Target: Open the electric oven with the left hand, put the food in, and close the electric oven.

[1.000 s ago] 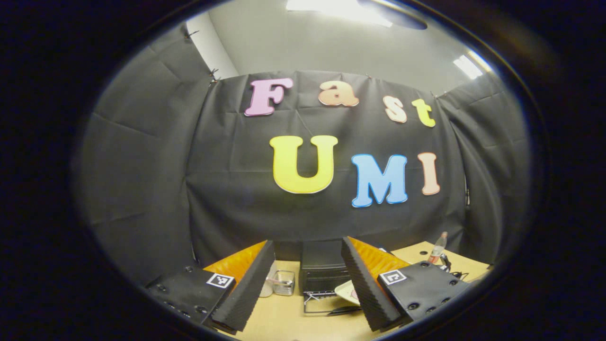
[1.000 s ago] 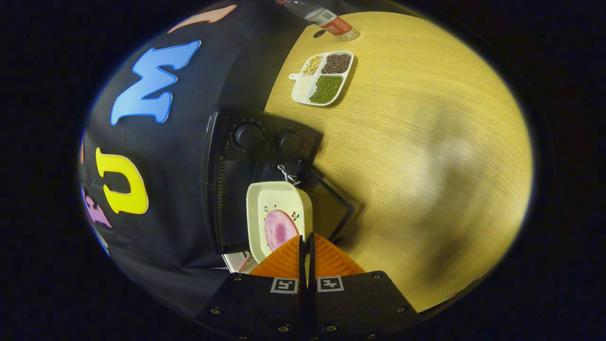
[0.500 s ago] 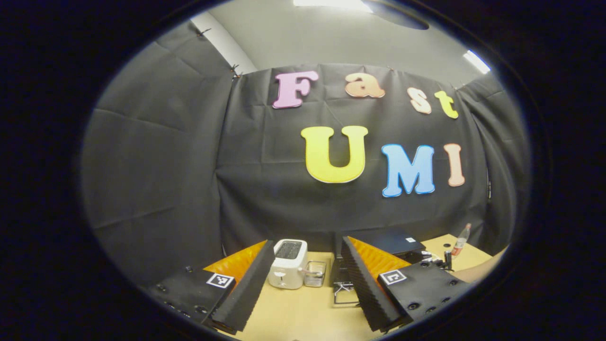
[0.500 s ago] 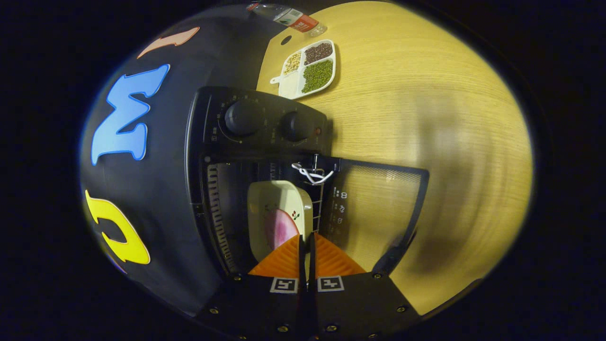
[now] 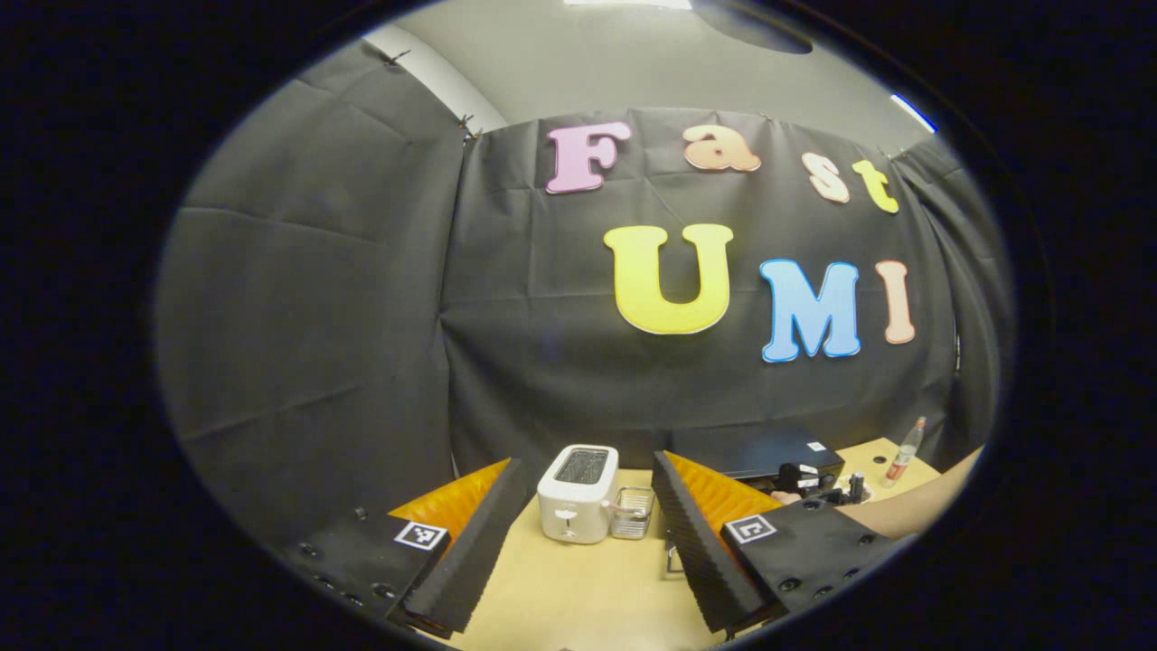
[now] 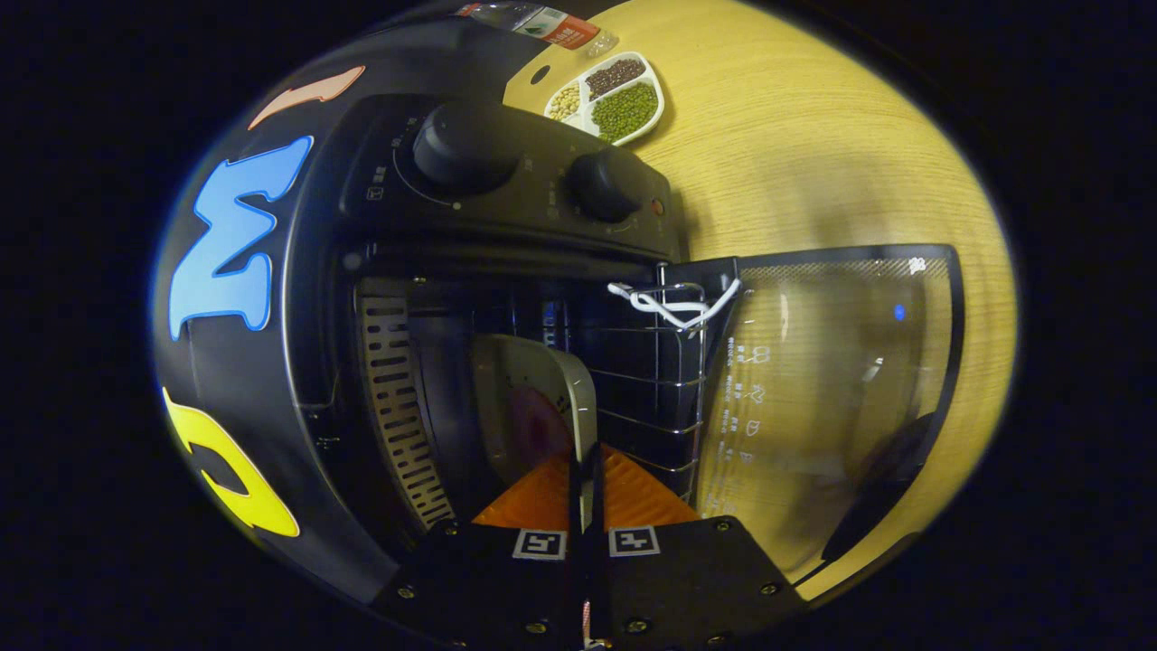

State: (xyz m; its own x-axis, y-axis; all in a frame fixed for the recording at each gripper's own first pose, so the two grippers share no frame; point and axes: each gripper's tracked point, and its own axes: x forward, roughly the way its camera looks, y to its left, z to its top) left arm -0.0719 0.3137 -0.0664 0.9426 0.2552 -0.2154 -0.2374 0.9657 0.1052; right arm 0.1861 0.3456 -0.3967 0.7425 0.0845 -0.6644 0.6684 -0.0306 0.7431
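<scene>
The right gripper (image 6: 586, 470), clamped on the rim of the food dish (image 6: 533, 407), has it partly inside the open oven (image 6: 434, 298), door (image 6: 832, 380) down, while the left gripper (image 5: 578, 533) hangs wide and empty; releasing and closing remain

Ahead of the right fingers (image 6: 542, 493) the oven (image 6: 506, 271) cavity gapes; its wire rack (image 6: 655, 380) and dropped door (image 6: 832, 380) crowd one side.

Parted, empty tongs (image 5: 587, 533) before a white toaster (image 5: 577, 494) on the table (image 5: 578, 601)
</scene>
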